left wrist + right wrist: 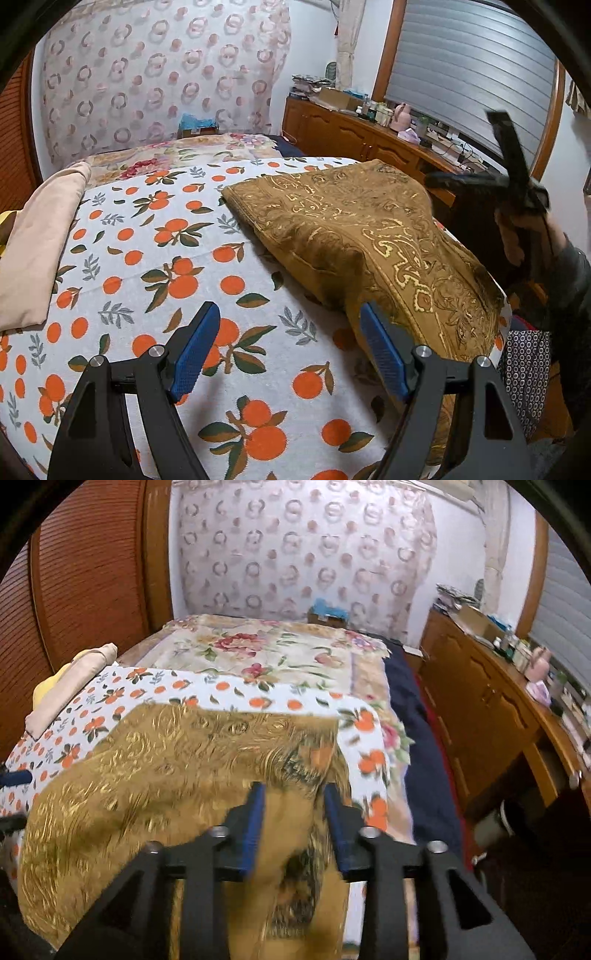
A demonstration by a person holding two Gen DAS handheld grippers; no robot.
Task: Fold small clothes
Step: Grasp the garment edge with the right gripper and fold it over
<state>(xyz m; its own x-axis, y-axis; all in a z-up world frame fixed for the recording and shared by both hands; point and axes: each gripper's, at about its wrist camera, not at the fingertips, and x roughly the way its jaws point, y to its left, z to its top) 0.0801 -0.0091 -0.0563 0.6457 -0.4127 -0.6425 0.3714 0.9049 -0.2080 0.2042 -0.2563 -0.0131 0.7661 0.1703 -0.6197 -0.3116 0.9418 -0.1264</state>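
Note:
A mustard-gold patterned cloth (369, 236) lies on the orange-print bedsheet (155, 266), draped toward the bed's right edge. My left gripper (288, 350) is open and empty, low over the sheet, its right finger (384, 354) beside the cloth's near corner. In the right wrist view the same cloth (155, 768) fills the foreground, blurred. My right gripper (293, 823) has its jaws part closed around a bunched fold of the cloth. The right gripper also shows in the left wrist view (513, 177), raised at the far right in a hand.
A folded beige cloth (40, 243) lies at the bed's left edge. A floral blanket (266, 653) covers the far end of the bed. A wooden dresser (491, 709) with clutter stands along the right wall. A dotted dark fabric (524, 369) hangs at the bed's right side.

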